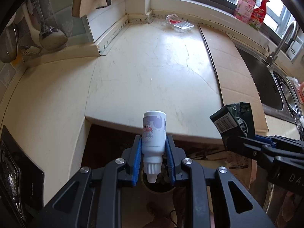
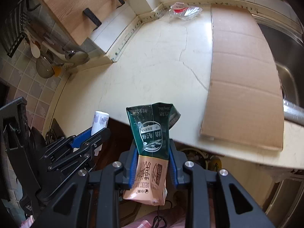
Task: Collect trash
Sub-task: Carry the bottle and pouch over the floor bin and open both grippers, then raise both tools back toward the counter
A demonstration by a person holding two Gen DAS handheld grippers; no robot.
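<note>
Right wrist: bottle (image 2: 100, 122) half behind left gripper (image 2: 89, 138)

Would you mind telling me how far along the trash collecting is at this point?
Looks done: most of the counter is bare. In hand: the left gripper is shut on a white bottle, the right gripper on a crushed carton, both held past the counter edge. Left: a clear wrapper in the far corner, and dropping both items; no bin is visible.

Two grippers, left (image 1: 153, 144) and right (image 2: 153, 155); one white bottle (image 1: 154, 133); one green carton (image 2: 152, 131); one clear wrapper (image 1: 177, 22) upper centre; one cardboard sheet (image 2: 243, 76).
</note>
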